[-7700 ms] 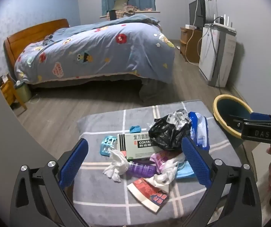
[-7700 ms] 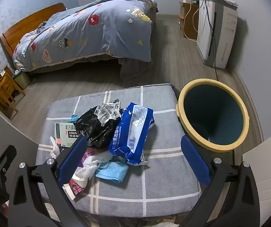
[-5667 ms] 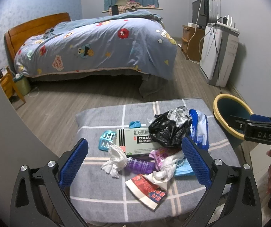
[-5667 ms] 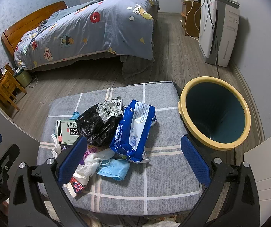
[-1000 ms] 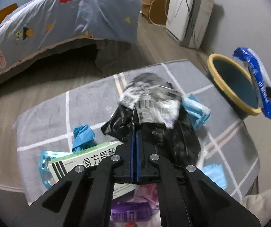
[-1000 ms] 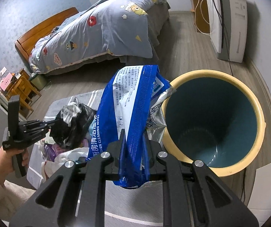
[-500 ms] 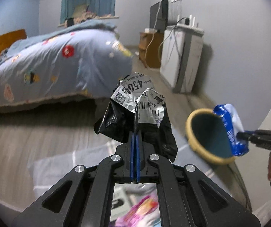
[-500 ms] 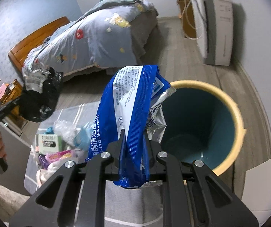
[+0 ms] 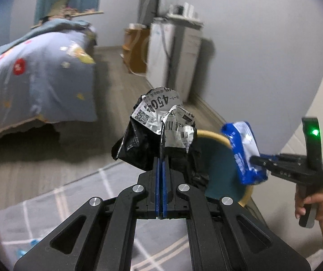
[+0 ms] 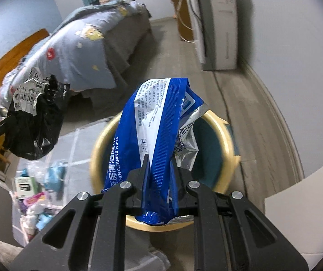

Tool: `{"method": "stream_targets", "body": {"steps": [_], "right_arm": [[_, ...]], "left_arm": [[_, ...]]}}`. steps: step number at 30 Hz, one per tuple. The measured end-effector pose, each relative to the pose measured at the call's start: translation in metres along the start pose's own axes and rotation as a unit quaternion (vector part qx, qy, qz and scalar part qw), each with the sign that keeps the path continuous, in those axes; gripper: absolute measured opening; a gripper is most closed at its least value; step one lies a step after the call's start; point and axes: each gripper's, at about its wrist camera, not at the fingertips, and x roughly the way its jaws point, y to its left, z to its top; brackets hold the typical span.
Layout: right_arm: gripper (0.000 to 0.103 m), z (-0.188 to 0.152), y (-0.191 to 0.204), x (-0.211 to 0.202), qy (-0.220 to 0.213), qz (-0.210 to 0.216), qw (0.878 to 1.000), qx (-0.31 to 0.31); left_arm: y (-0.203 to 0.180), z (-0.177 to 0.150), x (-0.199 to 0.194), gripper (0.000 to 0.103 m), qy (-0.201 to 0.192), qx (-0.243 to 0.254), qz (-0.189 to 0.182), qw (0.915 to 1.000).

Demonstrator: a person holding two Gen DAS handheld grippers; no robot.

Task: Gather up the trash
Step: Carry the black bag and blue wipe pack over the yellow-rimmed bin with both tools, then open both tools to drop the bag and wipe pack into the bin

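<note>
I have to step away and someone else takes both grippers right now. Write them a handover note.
Left gripper: shut on the black plastic bag with its crumpled shipping label, held up in the air short of the bin.
Right gripper: shut on the blue cleaning-wipes pack, held over the mouth of the yellow-rimmed bin.
Done: both items are lifted off the grey checked cushion; neither is in the bin yet.
Left: drop the wipes pack, then the bag. More trash remains on the cushion: a medicine box, blue and white wads, a pink wrapper.
</note>
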Motion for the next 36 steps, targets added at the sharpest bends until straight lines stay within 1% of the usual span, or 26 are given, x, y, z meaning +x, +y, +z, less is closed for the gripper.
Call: {"method": "stream_targets", "body": {"steps": [4, 7, 10, 14, 15, 18, 19, 20, 21, 22, 23, 24, 25, 26, 27, 28, 30, 32, 36], "right_arm": [[0.016, -0.010, -0.009, 0.011, 0.015, -0.007, 1.000, 0.009], [0.016, -0.015, -0.010, 0.017, 0.022, -0.008, 1.000, 0.009], [0.016, -0.018, -0.008, 0.021, 0.024, -0.010, 1.000, 0.001], [0.017, -0.019, -0.005, 0.024, 0.021, -0.008, 1.000, 0.001], [0.018, -0.018, -0.005, 0.024, 0.020, -0.008, 1.000, 0.001], [0.019, -0.018, -0.006, 0.020, 0.012, -0.010, 1.000, 0.004], [0.024, -0.018, -0.006, 0.019, 0.008, -0.011, 1.000, 0.006], [0.035, -0.017, -0.007, 0.016, 0.002, -0.011, 1.000, 0.009], [0.042, -0.016, -0.006, 0.014, -0.003, -0.012, 1.000, 0.010], [0.050, -0.016, -0.007, 0.011, -0.006, -0.014, 1.000, 0.011], [0.050, -0.015, -0.006, 0.010, -0.009, -0.014, 1.000, 0.009], [0.051, -0.014, -0.005, 0.008, -0.011, -0.015, 1.000, 0.007], [0.059, -0.013, -0.004, 0.007, -0.013, -0.016, 1.000, 0.007], [0.074, -0.012, -0.004, 0.005, -0.016, -0.015, 1.000, 0.009], [0.082, -0.011, -0.003, 0.003, -0.020, -0.014, 1.000, 0.011], [0.098, -0.010, -0.002, 0.000, -0.027, -0.011, 0.999, 0.014], [0.097, -0.008, 0.000, -0.004, -0.034, -0.014, 0.999, 0.017], [0.097, -0.006, 0.003, -0.007, -0.034, -0.020, 0.999, 0.016], [0.097, -0.005, 0.010, -0.012, -0.038, -0.025, 0.999, 0.013]], "left_arm": [[-0.030, -0.009, 0.037, 0.003, 0.027, 0.019, -0.020, 0.9992], [-0.045, -0.018, 0.056, 0.003, 0.045, 0.035, -0.025, 0.9980], [-0.052, -0.026, 0.072, 0.003, 0.063, 0.047, -0.026, 0.9966], [-0.054, -0.031, 0.080, 0.003, 0.072, 0.054, -0.020, 0.9957], [-0.054, -0.033, 0.081, 0.004, 0.072, 0.054, -0.016, 0.9958], [-0.051, -0.034, 0.079, 0.015, 0.067, 0.049, -0.015, 0.9964], [-0.051, -0.034, 0.078, 0.023, 0.066, 0.047, -0.014, 0.9966], [-0.050, -0.035, 0.077, 0.033, 0.065, 0.046, -0.013, 0.9967], [-0.049, -0.035, 0.076, 0.039, 0.064, 0.044, -0.012, 0.9969], [-0.049, -0.035, 0.074, 0.053, 0.061, 0.044, -0.011, 0.9971], [-0.047, -0.036, 0.072, 0.063, 0.055, 0.043, -0.008, 0.9975], [-0.048, -0.036, 0.069, 0.067, 0.052, 0.043, -0.006, 0.9977], [-0.047, -0.036, 0.066, 0.076, 0.047, 0.042, -0.003, 0.9980], [-0.045, -0.036, 0.063, 0.087, 0.044, 0.038, 0.003, 0.9983], [-0.043, -0.036, 0.060, 0.091, 0.039, 0.035, 0.008, 0.9986], [-0.041, -0.035, 0.056, 0.094, 0.033, 0.031, 0.013, 0.9989], [-0.034, -0.035, 0.048, 0.096, 0.027, 0.024, 0.019, 0.9992], [-0.026, -0.035, 0.041, 0.096, 0.027, 0.022, 0.036, 0.9988], [-0.007, -0.034, 0.019, 0.097, 0.021, 0.015, 0.058, 0.9980]]}}
